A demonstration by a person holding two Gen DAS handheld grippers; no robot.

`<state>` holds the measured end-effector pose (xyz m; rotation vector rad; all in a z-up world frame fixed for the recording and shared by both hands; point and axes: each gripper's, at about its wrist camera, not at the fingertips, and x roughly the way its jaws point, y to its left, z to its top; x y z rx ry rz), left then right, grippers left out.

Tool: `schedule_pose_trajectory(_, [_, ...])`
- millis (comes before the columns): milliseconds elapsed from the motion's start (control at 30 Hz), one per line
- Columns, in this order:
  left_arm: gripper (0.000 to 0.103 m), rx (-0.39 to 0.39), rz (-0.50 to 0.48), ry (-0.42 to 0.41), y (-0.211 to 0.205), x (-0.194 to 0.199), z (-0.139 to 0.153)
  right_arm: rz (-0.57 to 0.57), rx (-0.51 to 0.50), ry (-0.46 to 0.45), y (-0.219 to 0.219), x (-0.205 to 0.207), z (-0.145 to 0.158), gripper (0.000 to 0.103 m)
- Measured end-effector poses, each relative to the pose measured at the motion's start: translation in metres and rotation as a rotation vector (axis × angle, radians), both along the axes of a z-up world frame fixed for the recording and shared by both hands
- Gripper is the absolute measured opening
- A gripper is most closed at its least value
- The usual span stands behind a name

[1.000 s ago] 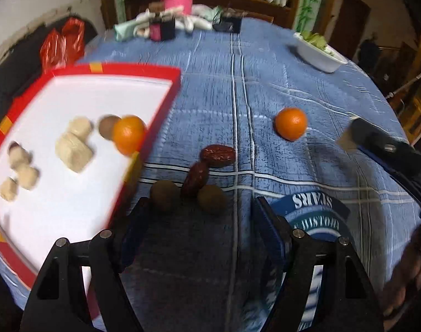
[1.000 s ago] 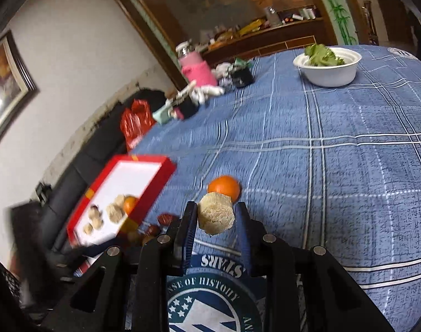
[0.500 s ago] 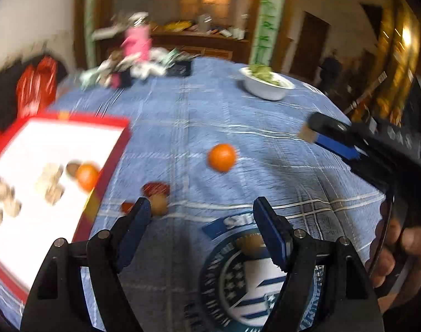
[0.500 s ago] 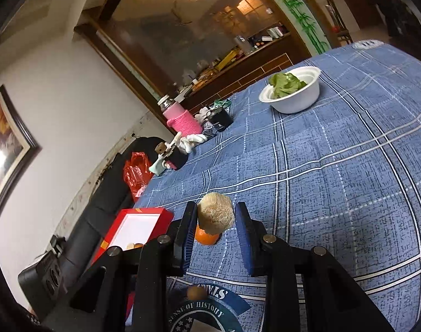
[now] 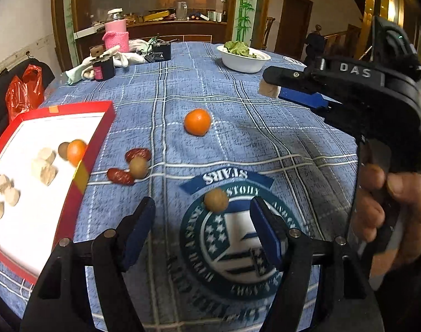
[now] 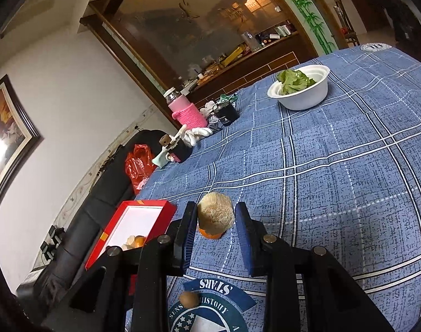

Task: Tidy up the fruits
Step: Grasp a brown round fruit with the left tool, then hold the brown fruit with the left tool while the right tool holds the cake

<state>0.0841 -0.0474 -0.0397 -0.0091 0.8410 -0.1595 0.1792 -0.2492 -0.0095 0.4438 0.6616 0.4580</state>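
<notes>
Now, from my left claw [image 5: 203, 222], I look down at the blue cloth [image 5: 238, 144]. My left claw grips nothing, and its jaws are closing. A small brown fruit [image 5: 216, 199] sits on the cloth just ahead of the gap, near the right pad but not touching it. Farther off in the middle lies an orange [image 5: 197, 121]. To the left of it are two red dates [image 5: 128, 166] with one more brown fruit [image 5: 138, 167] touching them. At the left edge is the red box [image 5: 98, 138]. It holds pale chunks [image 5: 43, 166], an orange fruit [image 5: 76, 152] and a brown one. At the right, my right hand [image 5: 390, 210] holds the right claw [image 5: 276, 83], with a pale bit showing at its tip. Far away sit a white bowl [image 5: 243, 61] of greens and a pink jar [image 5: 116, 34].

Next, from my right claw [image 6: 216, 217]: it is clenched on a pale chunk [image 6: 215, 214], held up above the cloth [image 6: 334, 166]. The orange [image 6: 209, 233] peeks out under the chunk. The brown fruit [image 6: 189, 298] sits near, low in the picture. The red box [image 6: 152, 207] is at the left, with some fruit in its near corner. The bowl [image 6: 301, 94] and the pink jar [image 6: 187, 110] are far off.
</notes>
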Motion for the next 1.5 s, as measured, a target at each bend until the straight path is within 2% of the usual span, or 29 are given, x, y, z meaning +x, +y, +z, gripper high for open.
schedule_pose_trajectory(133, [0.056, -0.01, -0.005, 0.043, -0.007, 0.02, -0.009, 0.0, 0.01, -0.003, -0.002, -0.002, 0.0, 0.029])
schedule_pose_trajectory(200, [0.036, -0.002, -0.004, 0.064, -0.011, 0.028, -0.016, 0.002, 0.01, -0.006, -0.002, -0.002, 0.001, 0.029])
schedule_pose_trajectory(233, [0.033, 0.002, -0.003, 0.072, -0.012, 0.03, -0.019, 0.004, 0.011, -0.008, -0.002, -0.002, 0.001, 0.029])
schedule_pose_trajectory(300, [0.02, 0.01, -0.006, 0.083, -0.013, 0.034, -0.025, 0.007, 0.01, -0.01, -0.001, -0.003, 0.001, 0.029])
schedule_pose_trajectory(367, [0.019, 0.025, -0.01, 0.064, -0.014, 0.033, -0.026, 0.009, 0.01, -0.011, -0.001, -0.003, 0.001, 0.029])
schedule_pose_trajectory(600, [0.019, -0.012, 0.01, 0.031, -0.007, 0.024, -0.02, 0.018, -0.005, -0.015, 0.003, -0.005, 0.002, 0.029])
schedule_pose_trajectory(733, [0.019, -0.039, 0.025, -0.003, 0.0, 0.019, -0.016, 0.011, -0.058, -0.03, 0.009, -0.006, 0.004, 0.029])
schedule_pose_trajectory(1100, [0.019, -0.119, 0.088, -0.002, 0.02, 0.021, -0.02, 0.031, -0.152, -0.03, 0.027, -0.006, -0.003, 0.029])
schedule_pose_trajectory(1267, [0.019, -0.135, 0.101, -0.013, 0.023, 0.019, -0.019, 0.045, -0.206, -0.036, 0.036, -0.007, -0.006, 0.029])
schedule_pose_trajectory(1500, [0.019, -0.132, 0.111, -0.017, 0.024, 0.019, -0.019, 0.05, -0.233, -0.022, 0.04, -0.005, -0.009, 0.029])
